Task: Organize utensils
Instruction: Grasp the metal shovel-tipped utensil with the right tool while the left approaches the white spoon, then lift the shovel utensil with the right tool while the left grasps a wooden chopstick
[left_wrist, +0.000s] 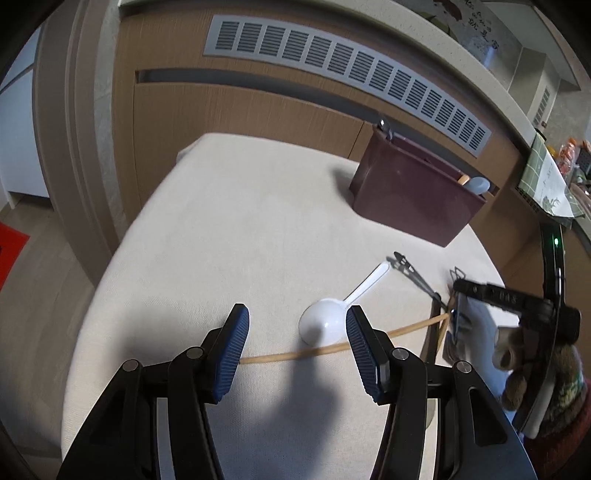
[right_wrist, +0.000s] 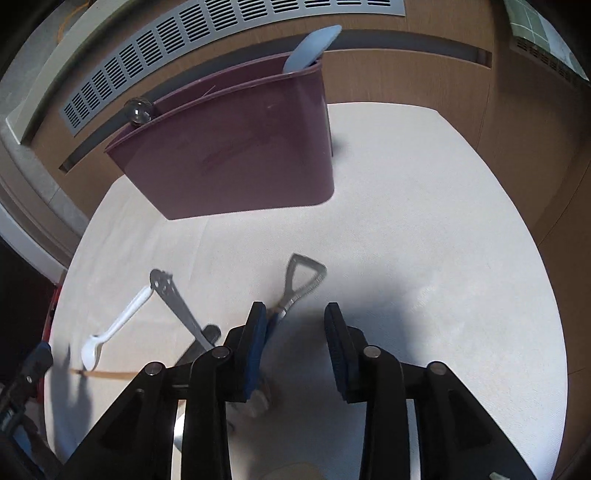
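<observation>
a: left claw (left_wrist: 295, 332)?
b: spread, empty, above white spoon (left_wrist: 325, 321) and chopstick (left_wrist: 295, 356) on cream surface (left_wrist: 221, 221).
a: right claw (right_wrist: 295, 325)?
b: spread, empty; metal utensil (right_wrist: 301, 277) beside left finger; maroon holder (right_wrist: 236, 155) beyond.

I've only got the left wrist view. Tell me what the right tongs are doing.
Observer: The right tongs stand open, with nothing between the pads.
Operator: Say what lies nearest them.
Observer: A metal utensil with a triangular loop handle lies on the cloth; its shaft disappears behind one finger.
Operator: Now check the holder's far end.
Observer: At the left end of the maroon holder a shiny round knob sticks up above the rim.
</observation>
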